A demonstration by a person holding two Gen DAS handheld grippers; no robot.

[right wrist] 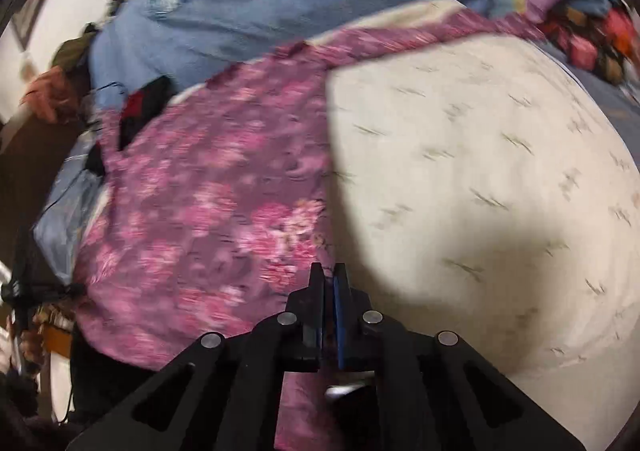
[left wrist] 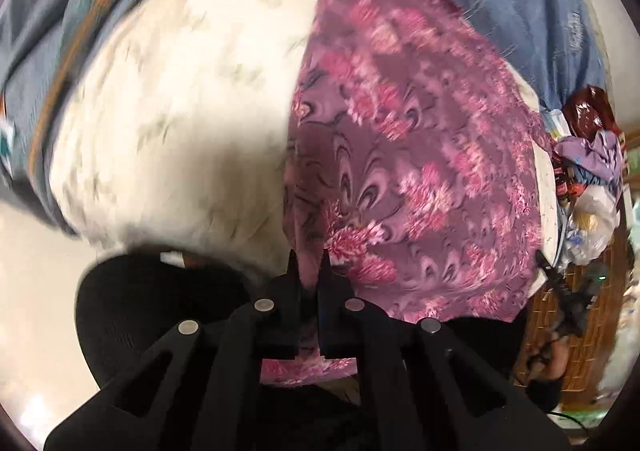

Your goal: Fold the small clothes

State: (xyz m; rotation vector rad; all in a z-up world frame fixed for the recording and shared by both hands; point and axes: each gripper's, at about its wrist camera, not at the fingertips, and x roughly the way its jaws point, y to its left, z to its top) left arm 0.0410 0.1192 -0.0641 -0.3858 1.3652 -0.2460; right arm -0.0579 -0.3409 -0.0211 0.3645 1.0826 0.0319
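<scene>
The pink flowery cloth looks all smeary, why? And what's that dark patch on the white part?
In the right wrist view the pink flowery cloth is streaked by motion blur; the right gripper stays sharp. In the left wrist view the cloth is sharper near the left gripper, smeared farther out. The dark patch on the white cloth is a shadow. Both views bulge from the fisheye lens.

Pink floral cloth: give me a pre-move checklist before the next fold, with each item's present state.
1. Left gripper shut on the pink floral cloth: ok, fabric runs between its fingers.
2. Right gripper shut on the same cloth's edge: ok.
3. Cloth flat on the white patterned cloth: cannot tell, both views are blurred.
4. Cloth edges aligned: cannot tell.
5. Black object near the cloth's far edge, out of the fold's way: cannot tell.
</scene>
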